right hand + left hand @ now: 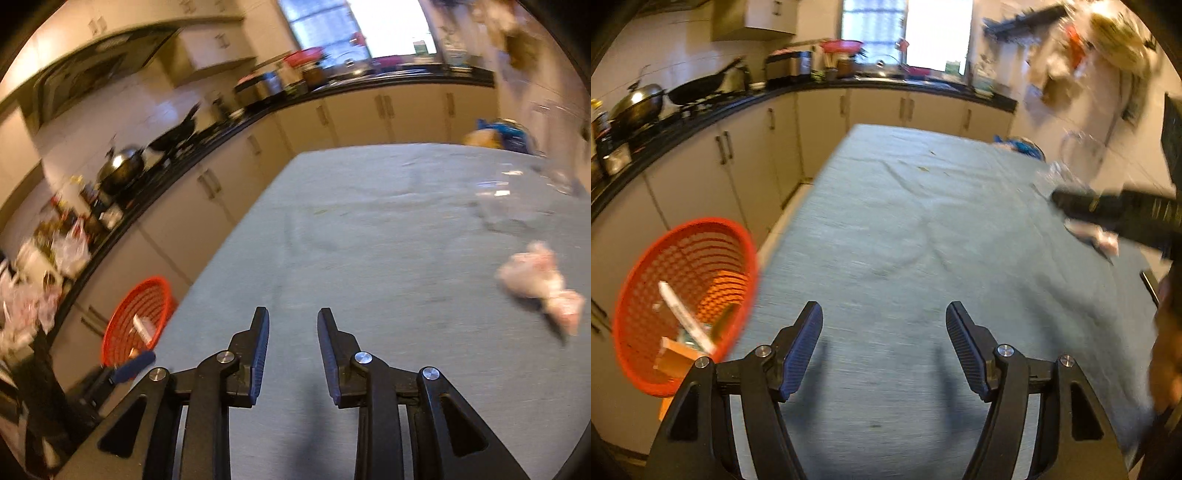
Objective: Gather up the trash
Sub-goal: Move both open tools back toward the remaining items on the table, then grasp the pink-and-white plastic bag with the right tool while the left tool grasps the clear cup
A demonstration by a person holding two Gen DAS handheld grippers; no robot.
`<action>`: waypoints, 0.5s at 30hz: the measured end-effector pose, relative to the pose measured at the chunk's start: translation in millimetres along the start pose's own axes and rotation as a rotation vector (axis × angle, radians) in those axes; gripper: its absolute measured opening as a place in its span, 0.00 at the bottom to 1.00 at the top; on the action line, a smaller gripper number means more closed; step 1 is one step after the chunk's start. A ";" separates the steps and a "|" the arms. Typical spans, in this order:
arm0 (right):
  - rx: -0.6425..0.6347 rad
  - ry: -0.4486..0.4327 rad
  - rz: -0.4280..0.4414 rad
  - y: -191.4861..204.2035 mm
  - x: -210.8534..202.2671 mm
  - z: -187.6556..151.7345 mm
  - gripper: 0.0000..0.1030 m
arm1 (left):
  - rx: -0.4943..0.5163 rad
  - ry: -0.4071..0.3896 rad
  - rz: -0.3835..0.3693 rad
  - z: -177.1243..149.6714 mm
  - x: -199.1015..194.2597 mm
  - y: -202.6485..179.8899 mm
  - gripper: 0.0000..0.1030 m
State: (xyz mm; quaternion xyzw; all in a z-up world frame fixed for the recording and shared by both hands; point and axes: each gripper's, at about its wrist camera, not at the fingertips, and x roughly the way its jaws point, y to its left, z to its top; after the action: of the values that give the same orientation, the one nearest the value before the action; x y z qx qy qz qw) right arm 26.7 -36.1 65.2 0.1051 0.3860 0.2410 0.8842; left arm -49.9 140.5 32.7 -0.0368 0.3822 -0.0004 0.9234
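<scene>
A red mesh basket (683,302) stands off the table's left edge and holds a white stick-like wrapper and orange card pieces. My left gripper (884,310) hovers open over the blue-grey cloth (905,240) next to the basket, with nothing between its pads. A crumpled white and pink wrapper (535,284) lies on the cloth, to the right of my right gripper (293,314). That gripper is open and empty. In the left wrist view the right gripper (1067,201) shows as a blurred black shape over the wrapper (1093,236). The basket (140,317) appears lower left in the right wrist view.
A clear plastic container (517,206) lies on the cloth beyond the wrapper. A blue bag (1023,146) sits past the table's far right corner. Cabinets and a dark counter (701,110) with woks run along the left and far sides. A person's hand (1167,350) is at the right edge.
</scene>
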 end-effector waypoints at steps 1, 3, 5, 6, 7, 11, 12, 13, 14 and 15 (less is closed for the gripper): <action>0.016 -0.017 -0.019 -12.9 -7.4 3.8 0.32 | 0.009 0.008 -0.006 -1.4 3.2 -6.7 0.66; 0.062 -0.060 -0.060 -45.4 -25.2 14.0 0.39 | 0.027 0.018 -0.010 -3.1 6.8 -16.9 0.66; 0.102 -0.085 -0.102 -76.7 -37.5 25.2 0.50 | 0.042 0.028 -0.017 -0.6 10.5 -23.0 0.66; 0.116 -0.089 -0.129 -90.8 -40.5 29.9 0.50 | 0.042 0.027 -0.018 -0.5 10.5 -24.3 0.66; 0.134 -0.096 -0.153 -103.1 -43.4 33.6 0.50 | 0.045 0.027 -0.020 0.1 10.4 -25.9 0.66; 0.209 -0.038 -0.243 -167.8 -34.3 40.4 0.51 | 0.067 0.029 -0.022 9.1 11.6 -32.6 0.66; 0.224 -0.029 -0.239 -177.5 -31.4 39.9 0.51 | 0.073 0.027 -0.027 13.1 11.4 -35.8 0.66; 0.235 -0.017 -0.231 -186.1 -28.4 38.0 0.51 | 0.078 0.027 -0.032 16.4 12.2 -38.1 0.66; 0.242 0.005 -0.224 -193.1 -23.9 36.2 0.51 | 0.083 0.028 -0.039 20.8 12.0 -41.3 0.66; 0.242 0.024 -0.221 -198.3 -20.3 34.0 0.51 | 0.091 0.028 -0.047 26.4 12.1 -46.3 0.66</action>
State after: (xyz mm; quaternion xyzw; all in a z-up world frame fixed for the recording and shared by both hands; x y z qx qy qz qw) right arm 108.1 -217.2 27.4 0.1649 0.4318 0.0950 0.8817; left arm -21.4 95.9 46.0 -0.0040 0.3936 -0.0400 0.9184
